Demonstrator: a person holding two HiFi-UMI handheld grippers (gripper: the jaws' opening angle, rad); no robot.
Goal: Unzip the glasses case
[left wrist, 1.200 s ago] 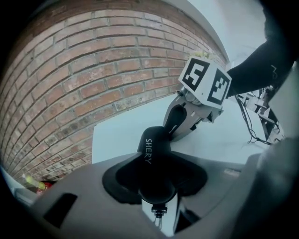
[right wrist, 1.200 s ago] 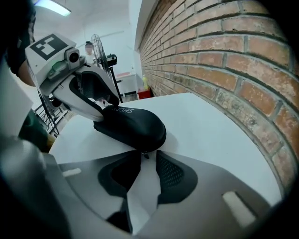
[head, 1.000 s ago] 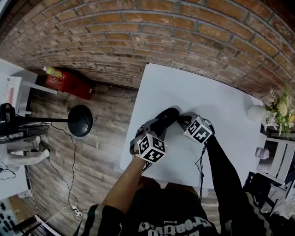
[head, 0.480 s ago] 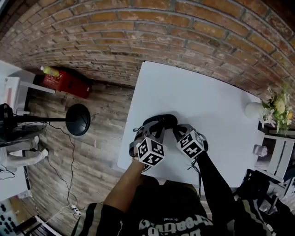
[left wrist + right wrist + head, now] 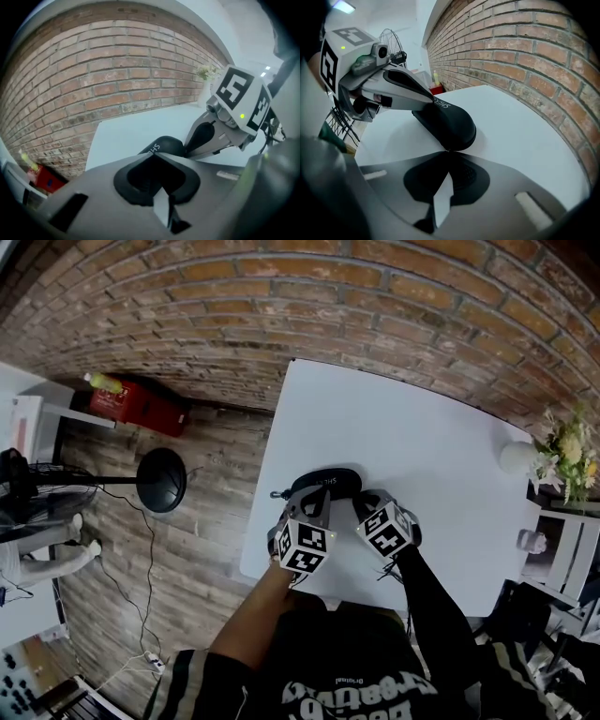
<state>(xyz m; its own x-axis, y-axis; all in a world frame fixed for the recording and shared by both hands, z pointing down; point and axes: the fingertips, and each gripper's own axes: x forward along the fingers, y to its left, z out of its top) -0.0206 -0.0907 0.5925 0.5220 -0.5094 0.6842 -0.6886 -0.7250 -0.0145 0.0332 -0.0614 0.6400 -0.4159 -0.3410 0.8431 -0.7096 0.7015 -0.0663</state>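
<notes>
White table (image 5: 422, 437) vs. a brick wall (image 5: 281, 296): a black glasses case (image 5: 325, 485) lies on the table's front-left part, close to the person, w/ both tools converging on it. The L gripper (image 5: 316, 506) meets the case's near side. Its jaws have just been closing and are now pressed together at the case's edge; no view shows whether a thin bit of zip or fabric is pinched between them. The R gripper (image 5: 362, 506) also has its jaws together, tips touching the case's rounded right end. The step in hand looks like getting a hold before the zip runs. To do it well, prob. one gripper should anchor the case while the other draws the zip tab along the seam, kept low and following the curve round the end, not lifting. A light test pull first seems wise: if the whole case slides, the hold is poor and needs re-taking.
</notes>
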